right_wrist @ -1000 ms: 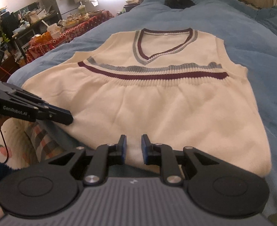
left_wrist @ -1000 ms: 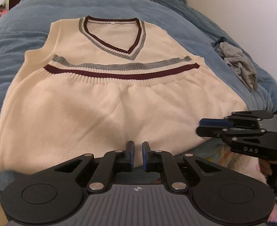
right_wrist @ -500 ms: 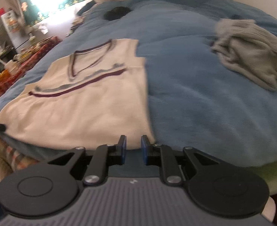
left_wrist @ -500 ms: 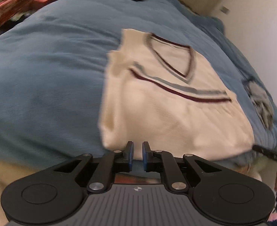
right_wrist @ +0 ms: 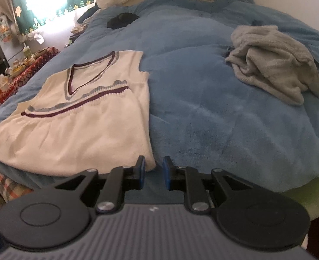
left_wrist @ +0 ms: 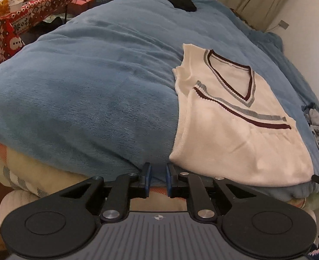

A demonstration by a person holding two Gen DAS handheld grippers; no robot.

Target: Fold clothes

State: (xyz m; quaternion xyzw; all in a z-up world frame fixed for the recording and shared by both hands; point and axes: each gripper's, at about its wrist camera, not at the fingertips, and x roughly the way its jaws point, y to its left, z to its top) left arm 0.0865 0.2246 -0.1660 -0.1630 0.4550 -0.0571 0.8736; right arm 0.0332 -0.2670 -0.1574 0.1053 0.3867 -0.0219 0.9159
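Observation:
A cream sleeveless V-neck vest [left_wrist: 235, 130] with maroon and grey stripes lies flat on the blue blanket [left_wrist: 94, 86], its bottom part folded up over the chest. In the left wrist view my left gripper [left_wrist: 158, 177] hovers at the bed edge just left of the vest's near left corner; its jaws are opening with nothing between them. In the right wrist view the vest [right_wrist: 83, 125] lies to the left, and my right gripper [right_wrist: 154, 172] stands slightly open at its near right corner, the pads not pressing on cloth.
A crumpled grey garment [right_wrist: 274, 75] lies on the blanket to the right of the vest. A dark item [right_wrist: 122, 19] rests at the far end of the bed. A cluttered table with a red patterned cloth [left_wrist: 7, 28] stands left of the bed.
Both grippers have swung apart from the middle of the vest's near edge, the left to its left corner and the right to its right corner. The vest has not moved.

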